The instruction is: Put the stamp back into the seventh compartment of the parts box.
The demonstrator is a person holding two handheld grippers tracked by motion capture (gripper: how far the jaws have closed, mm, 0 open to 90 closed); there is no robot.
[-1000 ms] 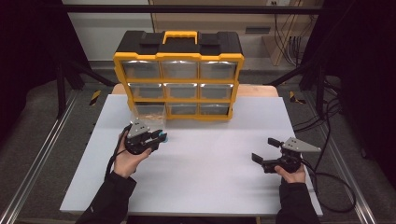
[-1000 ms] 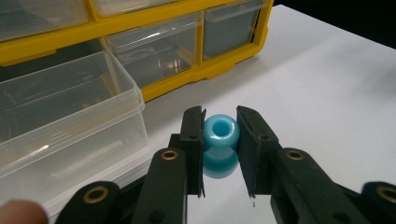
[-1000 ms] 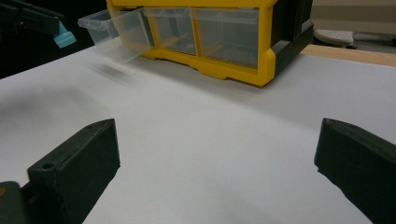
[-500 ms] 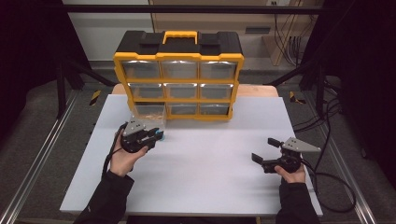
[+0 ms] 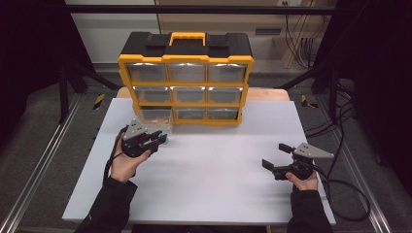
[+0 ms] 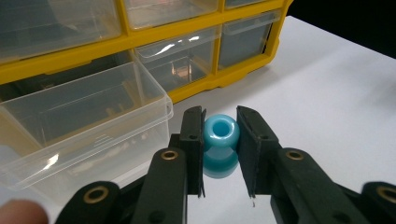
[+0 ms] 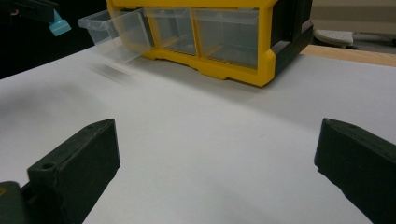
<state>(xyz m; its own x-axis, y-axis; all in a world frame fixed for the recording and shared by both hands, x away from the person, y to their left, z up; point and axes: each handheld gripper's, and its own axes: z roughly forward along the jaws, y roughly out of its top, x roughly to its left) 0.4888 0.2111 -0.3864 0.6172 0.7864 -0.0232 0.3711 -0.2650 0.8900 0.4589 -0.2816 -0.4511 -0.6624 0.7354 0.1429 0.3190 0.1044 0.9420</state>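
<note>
A light-blue spool-shaped bead (image 6: pixel 219 140) sits between the two black jaws of my left gripper (image 6: pixel 220 122), which is shut on it. In the high view that gripper (image 5: pixel 159 138) hovers just in front of the pulled-out clear drawer (image 5: pixel 154 116) at the bottom left of the yellow drawer cabinet (image 5: pixel 187 73), with the bead (image 5: pixel 164 140) at its tip. The drawer (image 6: pixel 84 116) lies left of the bead in the left gripper view. My right gripper (image 5: pixel 275 156) rests over the table's right side, jaws wide open and empty (image 7: pixel 217 144).
The cabinet (image 7: pixel 261 60) stands at the back of the white tabletop (image 5: pixel 209 179), with its other clear drawers closed. Black cables trail off the right edge (image 5: pixel 350 189). Metal frame rails run along both sides of the table.
My left gripper has shifted slightly to the left with the bead still in it. The right gripper has stayed put.
</note>
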